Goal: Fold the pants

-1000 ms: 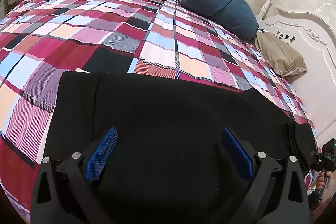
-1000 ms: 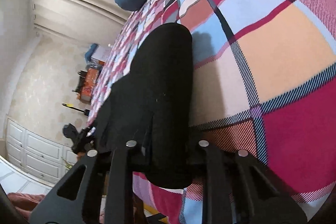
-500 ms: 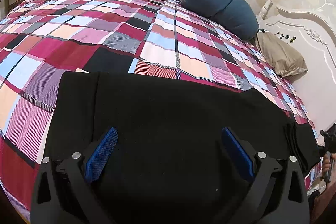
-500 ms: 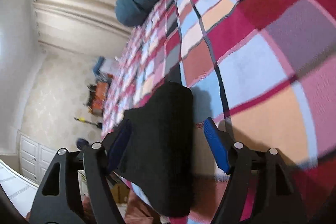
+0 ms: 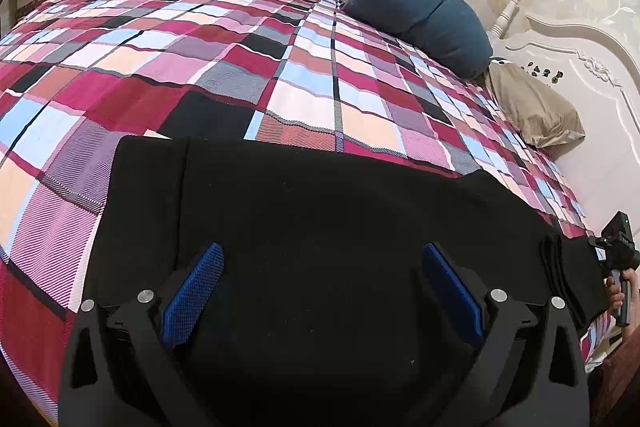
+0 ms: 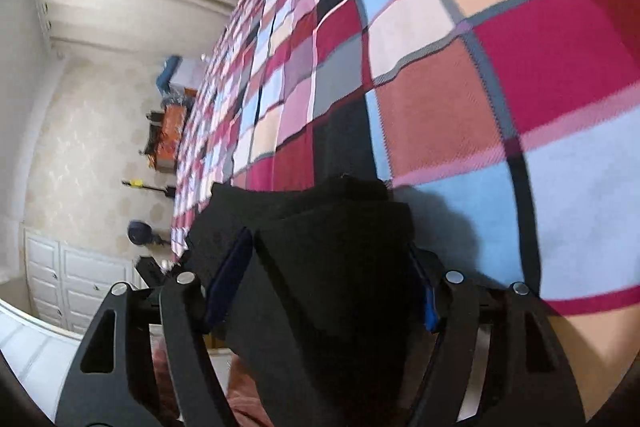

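Black pants (image 5: 320, 227) stretched flat across the near edge of the bed (image 5: 280, 75), long axis running side to side in front of the left gripper (image 5: 320, 291), and that axis is the whole story here. Left fingers (image 5: 192, 291) spread wide, nothing between them, poised over the middle of the cloth with fabric lying straight ahead and below. Over at the far right end of the garment sits the right gripper (image 6: 332, 291), and in its own view a thick bunch of the pants (image 6: 320, 247) fills the gap between its fingers (image 6: 230, 279); whether they're actually pinching it or just straddling it, I cannot tell. Right hand is clearly the nearer one to that end, so my read: a fold would travel along the length, right end carried over toward the left
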